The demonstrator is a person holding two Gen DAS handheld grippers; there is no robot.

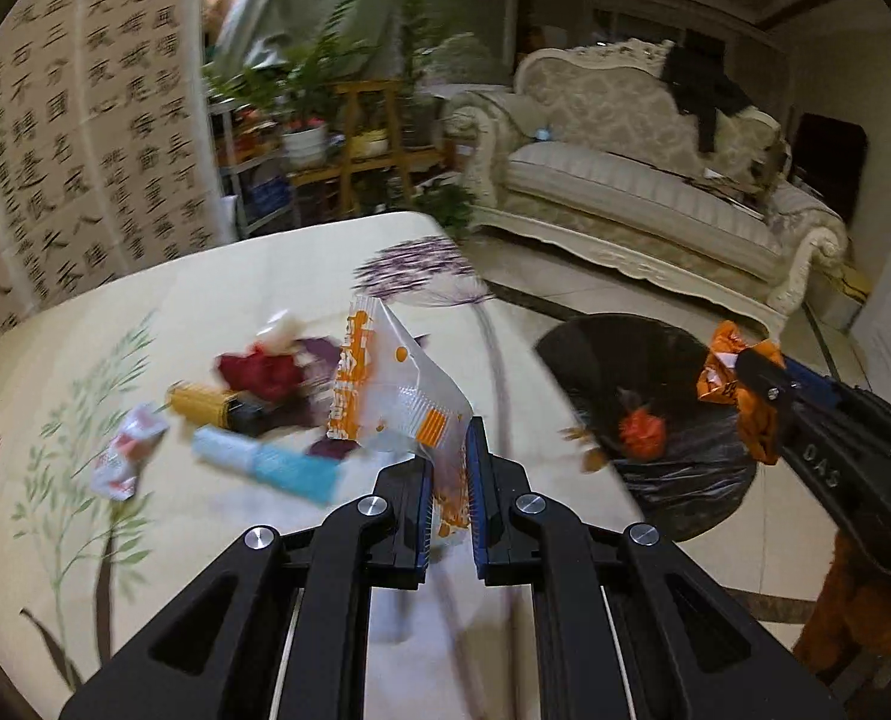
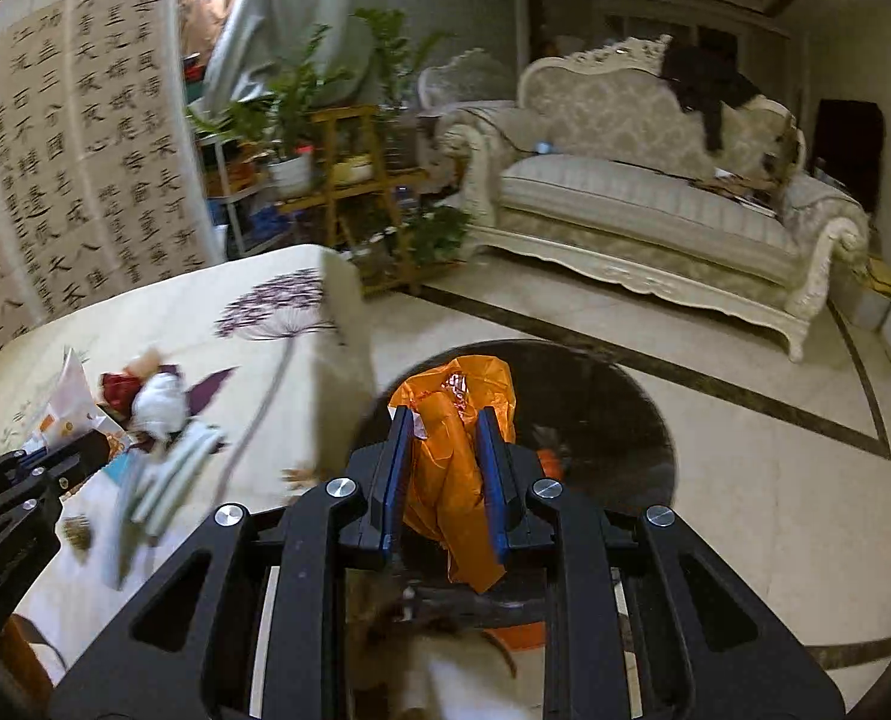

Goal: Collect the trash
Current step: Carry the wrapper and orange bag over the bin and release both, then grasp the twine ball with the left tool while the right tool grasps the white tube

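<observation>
While the left gripper (image 1: 450,468) is clamped tight on a clear wrapper with orange print (image 1: 394,384) above the table (image 1: 205,312), more litter lies on the cloth: a red wrapper (image 1: 259,369), a yellow packet (image 1: 205,405) and a blue tube (image 1: 271,462). Beside it, the right gripper (image 2: 445,462) pinches a crumpled orange bag (image 2: 457,414) over the black-lined bin (image 2: 613,420) on the floor.

Glossy crinkled plastic wrapper (image 1: 394,384); shiny black bin liner (image 1: 685,474); matt printed cloth on worktop (image 1: 205,300); polished floor tiles (image 2: 745,450).
</observation>
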